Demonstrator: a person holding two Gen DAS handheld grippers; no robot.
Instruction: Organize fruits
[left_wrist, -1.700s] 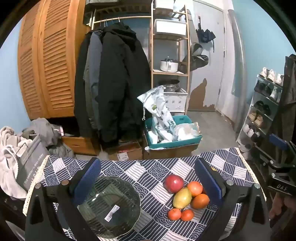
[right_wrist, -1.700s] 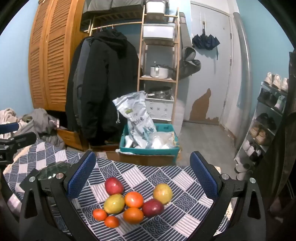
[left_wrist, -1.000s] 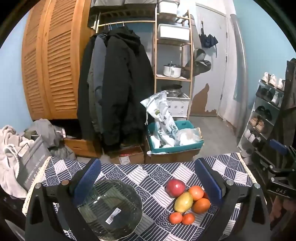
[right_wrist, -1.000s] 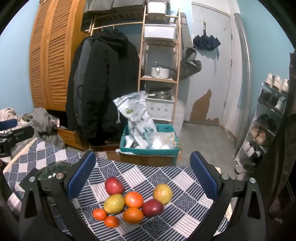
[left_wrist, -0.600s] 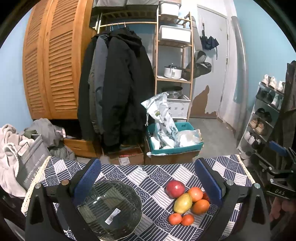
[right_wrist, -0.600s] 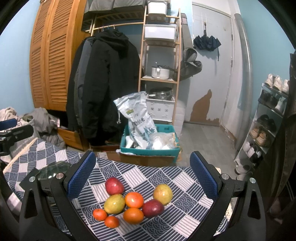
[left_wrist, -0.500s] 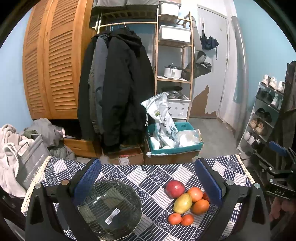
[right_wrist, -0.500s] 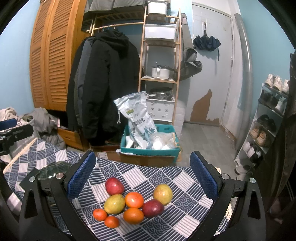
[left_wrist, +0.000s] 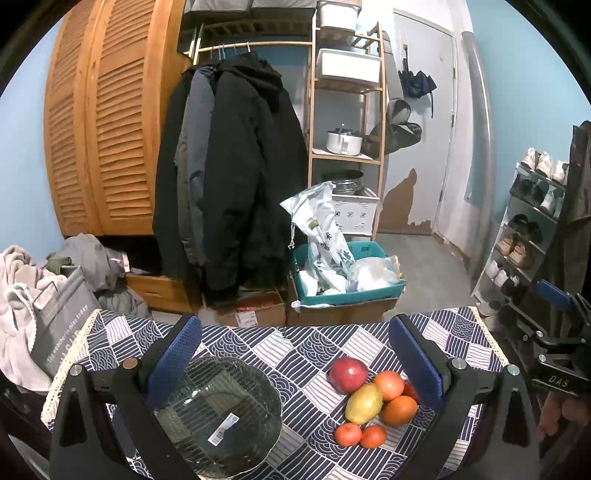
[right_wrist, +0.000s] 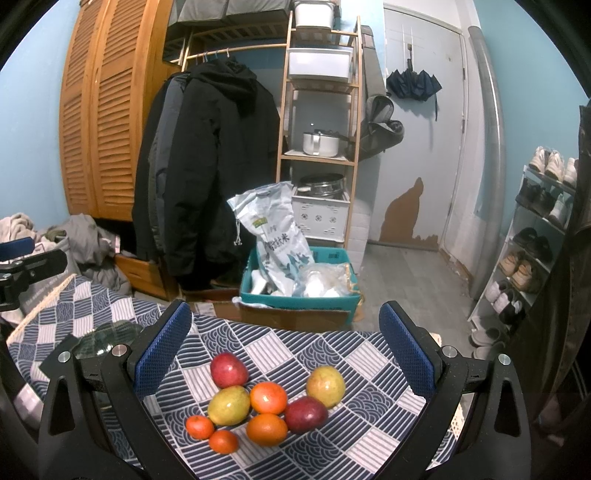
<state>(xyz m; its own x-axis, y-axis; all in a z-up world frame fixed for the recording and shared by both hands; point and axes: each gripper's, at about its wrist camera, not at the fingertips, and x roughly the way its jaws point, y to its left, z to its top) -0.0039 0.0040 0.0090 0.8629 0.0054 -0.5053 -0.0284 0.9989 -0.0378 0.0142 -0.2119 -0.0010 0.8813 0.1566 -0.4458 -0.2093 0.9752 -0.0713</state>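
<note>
Surroundings: a patterned tablecloth (right_wrist: 332, 354) covers the table; beyond its far edge sits a teal crate (right_wrist: 299, 301) on a cardboard box, with dark coats (right_wrist: 207, 166) on a rail and a wooden shelf unit (right_wrist: 319, 122) behind.
Obstructions: nothing lies between either gripper's fingers and the fruit or the bowl.
Left gripper (left_wrist: 295, 354): fingers spread wide, holding nothing, above the glass bowl (left_wrist: 218, 413) and the fruit.
Right gripper (right_wrist: 284, 341): fingers likewise apart and empty, over the fruit pile (right_wrist: 266, 398).
Fruit: clustered on the cloth to the right of the bowl, touching one another; a red apple (right_wrist: 229, 369) at the far left, a yellow-green mango (right_wrist: 228, 405) beside two oranges (right_wrist: 268, 397), two small tangerines (right_wrist: 199, 427) nearest.
Hidden: in the left wrist view the left gripper's right finger covers part of the pile; in the right wrist view the bowl is mostly behind that gripper's left finger.
Containers: the bowl holds no fruit, only a sticker (left_wrist: 221, 429) showing through; the crate holds a printed sack (right_wrist: 273, 236) and plastic bags.
</note>
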